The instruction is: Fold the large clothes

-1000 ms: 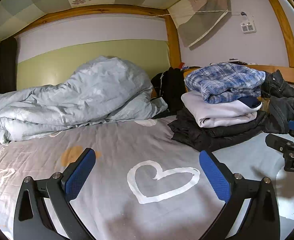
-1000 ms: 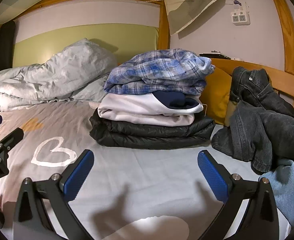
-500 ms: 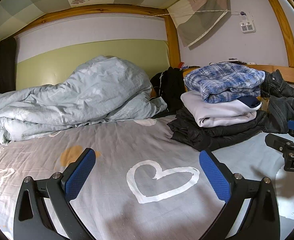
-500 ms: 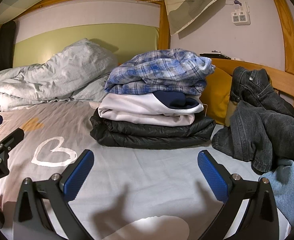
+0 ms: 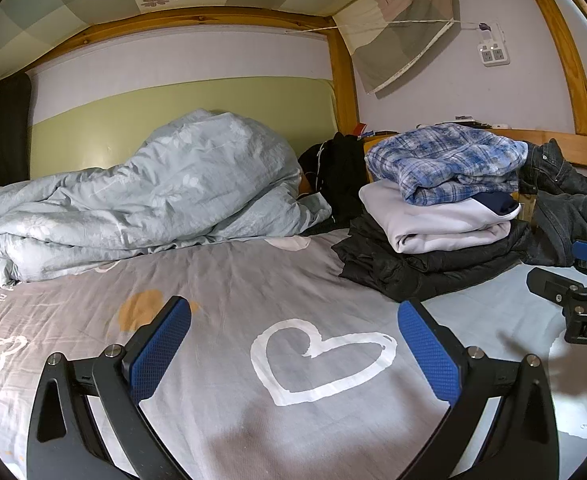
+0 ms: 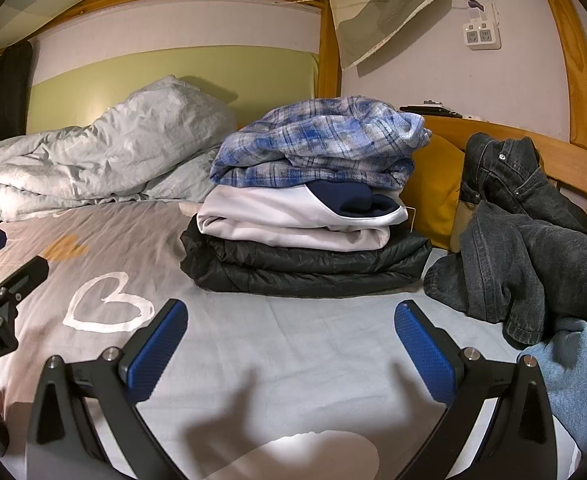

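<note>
A stack of folded clothes sits on the bed: a blue plaid shirt on a white and navy top on a black padded jacket. The stack also shows in the left wrist view. Unfolded dark jeans lie to its right, with a light blue garment at the near right. My left gripper is open and empty above the heart-print sheet. My right gripper is open and empty in front of the stack.
A crumpled pale grey duvet lies along the back wall. A black garment sits in the far corner. A yellow cushion leans on the wooden bed rail. A power strip hangs on the wall.
</note>
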